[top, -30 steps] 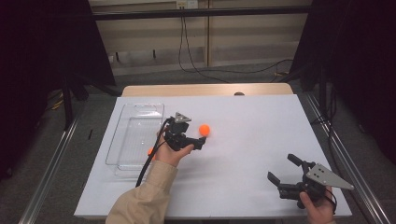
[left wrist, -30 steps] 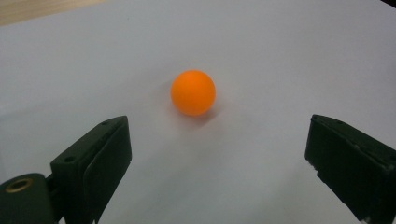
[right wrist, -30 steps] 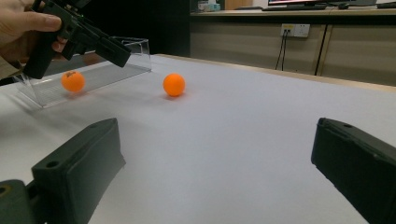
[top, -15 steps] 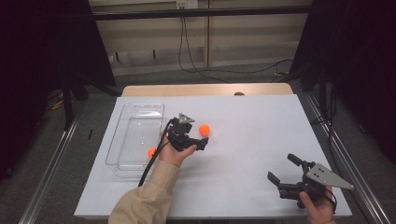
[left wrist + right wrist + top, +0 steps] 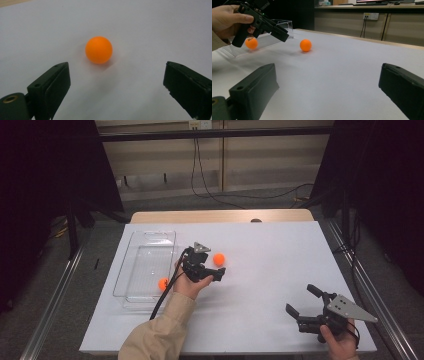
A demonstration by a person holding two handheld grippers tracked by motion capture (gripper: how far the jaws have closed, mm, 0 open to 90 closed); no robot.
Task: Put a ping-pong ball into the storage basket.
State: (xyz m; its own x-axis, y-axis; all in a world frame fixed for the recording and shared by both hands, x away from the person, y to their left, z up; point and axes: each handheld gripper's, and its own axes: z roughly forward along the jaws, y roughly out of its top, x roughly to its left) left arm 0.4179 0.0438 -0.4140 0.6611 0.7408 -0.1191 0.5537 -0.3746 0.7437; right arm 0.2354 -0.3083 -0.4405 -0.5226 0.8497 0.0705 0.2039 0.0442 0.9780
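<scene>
Gripper, left [image 5: 212, 270]: held over the middle of the counter [image 5: 280, 270], jaws spread wide and gripping nothing, aimed at the loose orange ball [image 5: 218, 259] that lies on the bare white surface just ahead of them; in the left gripper view that ball [image 5: 98, 49] sits beyond the jaw tips, not yet between them and touching neither. Counter: white sheet over a wooden top, largest item in the lot, carrying everything listed. Clear tray [image 5: 150, 265]: transparent, rectangular, lying at the left of the counter, just beside the left gripper; nothing can be made out lying well inside it. Gripper, right [image 5: 305, 307]: parked near the right front corner, well apart from the work, jaws likewise spread with only counter between them. Second orange ball [image 5: 163, 283]: at the near right edge of the tray, partly masked by the hand; whether it rests inside the wall or just outside cannot be told. Progress, as judged: the work looks like gathering balls into the tray; one is at or by the tray, one is still out on the counter, with approach under way and the closing, lifting and placing all left to do.
</scene>
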